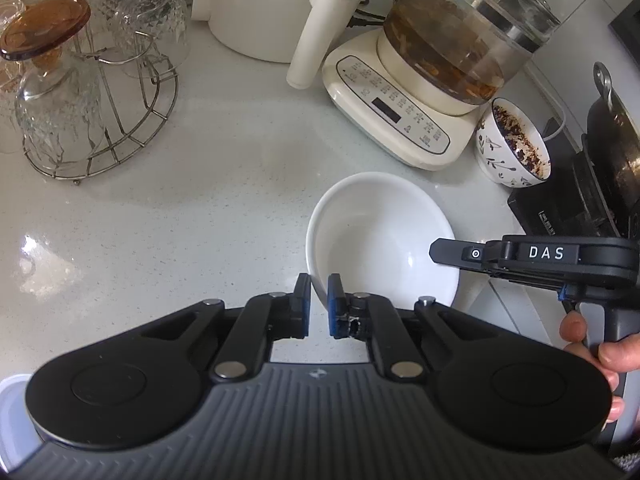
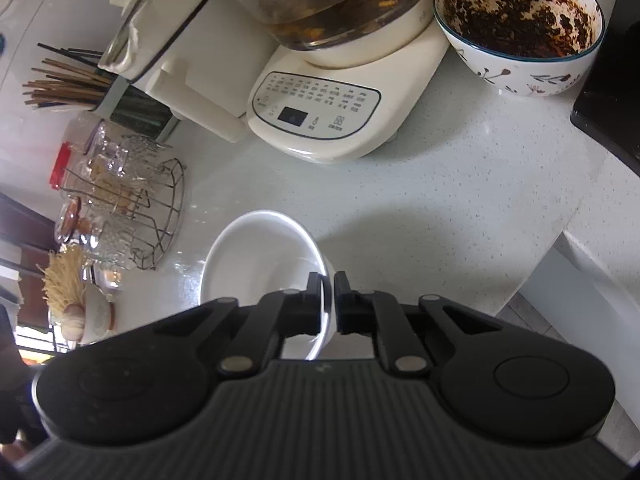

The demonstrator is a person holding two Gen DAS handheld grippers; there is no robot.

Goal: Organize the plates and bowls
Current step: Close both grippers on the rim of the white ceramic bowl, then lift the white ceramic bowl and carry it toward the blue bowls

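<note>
We've got the left gripper (image 1: 319, 306) clamped narrow on the near-left rim of the white bowl (image 1: 384, 240), one pad inside, one outside. Our right gripper (image 2: 328, 304) is pinched on the opposite rim of the same bowl, wall betw. its pads. Bowl sits on the speckled countertop (image 1: 200, 208), tilted a bit. Ahead of both jaws: cream cooker base (image 1: 400, 116) w/ glass pot, plus a dirty patterned bowl (image 2: 520, 28) to its right.
</note>
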